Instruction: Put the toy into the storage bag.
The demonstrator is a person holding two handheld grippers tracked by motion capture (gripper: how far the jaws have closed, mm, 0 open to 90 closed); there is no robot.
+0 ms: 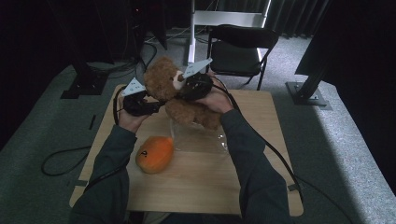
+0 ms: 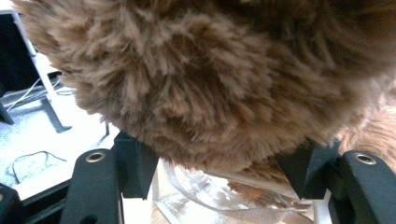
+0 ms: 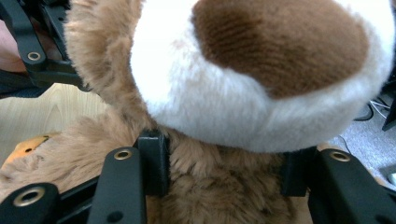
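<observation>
The table (image 1: 261, 186) carries the work; above its far half, toward 12 o'clock, both grippers hold the bear (image 1: 175, 91) upright, its legs over the mouth of the clear bag (image 1: 201, 137). The bag lies flat at table centre, with the orange toy (image 1: 155, 154) just beside it at 9 o'clock. The right gripper (image 3: 224, 170) is clamped on the bear's neck under the white muzzle, jaws pressed into the fur. The left gripper (image 2: 217, 170) grips the back of the head, jaws set wide with fur bulging between them. Judged step: loading the bear into the bag. The next move likely calls for lowering the bear feet first toward 6 o'clock while the bag mouth is kept open; a limp, flat bag may fold shut.
</observation>
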